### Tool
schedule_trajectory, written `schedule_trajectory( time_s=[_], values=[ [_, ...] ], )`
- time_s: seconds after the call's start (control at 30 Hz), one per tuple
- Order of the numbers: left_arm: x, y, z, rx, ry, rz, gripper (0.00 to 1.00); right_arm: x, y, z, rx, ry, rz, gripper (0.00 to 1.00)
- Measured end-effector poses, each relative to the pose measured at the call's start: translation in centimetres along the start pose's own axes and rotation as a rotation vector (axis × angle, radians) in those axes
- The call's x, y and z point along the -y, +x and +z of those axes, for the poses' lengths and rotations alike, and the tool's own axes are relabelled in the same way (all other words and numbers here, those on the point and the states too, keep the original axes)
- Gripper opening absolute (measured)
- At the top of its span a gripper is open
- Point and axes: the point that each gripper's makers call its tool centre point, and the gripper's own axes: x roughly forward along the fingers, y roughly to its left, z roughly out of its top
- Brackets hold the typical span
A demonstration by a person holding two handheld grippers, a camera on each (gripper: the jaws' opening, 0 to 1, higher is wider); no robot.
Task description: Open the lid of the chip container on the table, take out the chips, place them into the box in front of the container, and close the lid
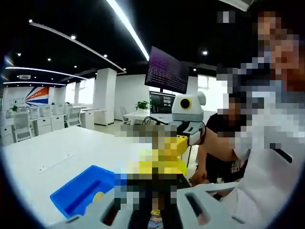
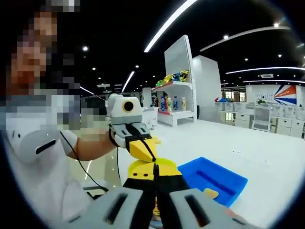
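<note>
Both grippers are held up above the white table [image 2: 267, 157], facing each other tip to tip. In the right gripper view my right gripper [image 2: 154, 168] has its yellow-tipped black jaws pressed together, and the left gripper [image 2: 145, 153] points at it with its yellow tips joined in a wedge. In the left gripper view a mosaic patch blurs the left gripper [image 1: 162, 160], and the right gripper [image 1: 180, 142] comes in from the right. The blue box [image 1: 78, 193] [image 2: 217, 177] lies on the table with a pale chip [image 1: 98, 196] [image 2: 210, 193] in it. Something colourful [image 2: 155, 217] peeks out low between the jaws, too hidden to name.
A person's white sleeve [image 2: 43, 157] is close on one side. A second person in a black shirt [image 1: 219, 138] leans at the table's edge. Behind are a dark monitor [image 1: 167, 71], desks with chairs [image 1: 33, 124] and a toy shelf [image 2: 171, 102].
</note>
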Motion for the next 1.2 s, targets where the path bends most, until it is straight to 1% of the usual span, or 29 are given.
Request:
schedule_trajectory(
  time_s=[0.17, 0.37, 0.47, 0.5, 0.53, 0.57, 0.6, 0.67, 0.77, 0.8, 0.83, 0.97, 1.03, 1.2],
  values=[
    [0.5, 0.2, 0.0, -0.003, 0.009, -0.023, 0.02, -0.2, 0.0, -0.2, -0.011, -0.016, 0.002, 0.00],
    [0.6, 0.3, -0.1, -0.026, 0.040, -0.018, 0.02, -0.2, -0.1, -0.2, -0.008, -0.020, 0.003, 0.00],
    [0.6, 0.2, -0.1, -0.028, 0.045, -0.019, 0.02, -0.1, -0.1, -0.3, -0.007, 0.000, 0.007, 0.00],
    [0.6, 0.3, -0.2, -0.029, 0.043, -0.020, 0.02, -0.1, -0.1, -0.5, -0.012, 0.017, 0.007, 0.00],
    [0.6, 0.3, -0.2, -0.029, 0.044, -0.021, 0.02, -0.2, -0.3, -1.7, -0.074, 0.058, 0.009, 0.00],
    [0.7, 0.3, -0.2, -0.033, 0.044, -0.021, 0.02, -0.1, -0.3, -0.9, -0.021, 0.044, 0.007, 0.00],
    [0.7, 0.4, -0.2, -0.041, 0.045, -0.023, 0.01, -0.1, -0.3, -0.9, -0.017, 0.042, 0.009, 0.00],
    [0.7, 0.5, -0.2, -0.055, 0.049, -0.019, 0.01, -0.2, -0.3, -0.9, -0.021, 0.016, 0.002, 0.00],
    [0.7, 0.5, -0.3, -0.055, 0.052, -0.020, 0.01, 0.0, -0.3, -0.9, -0.017, 0.019, 0.003, 0.00],
    [0.8, 0.5, -0.3, -0.058, 0.072, -0.014, 0.01, 0.0, -0.3, -0.9, -0.016, 0.015, 0.002, 0.00],
    [0.8, 0.5, -0.4, -0.074, 0.105, -0.007, 0.01, -0.1, -0.3, -0.9, -0.018, -0.003, -0.004, 0.00],
    [1.1, 0.7, -0.5, -0.108, 0.157, -0.002, 0.01, 0.0, -0.3, -0.9, -0.022, -0.046, -0.009, 0.00],
    [1.2, 0.8, -0.5, -0.109, 0.152, -0.009, 0.01, 0.0, -0.3, -0.9, -0.022, -0.050, -0.013, 0.00],
    [1.2, 0.7, -0.5, -0.084, 0.153, -0.018, 0.01, 0.0, -0.3, -0.9, -0.016, -0.054, -0.020, 0.00]
  ],
)
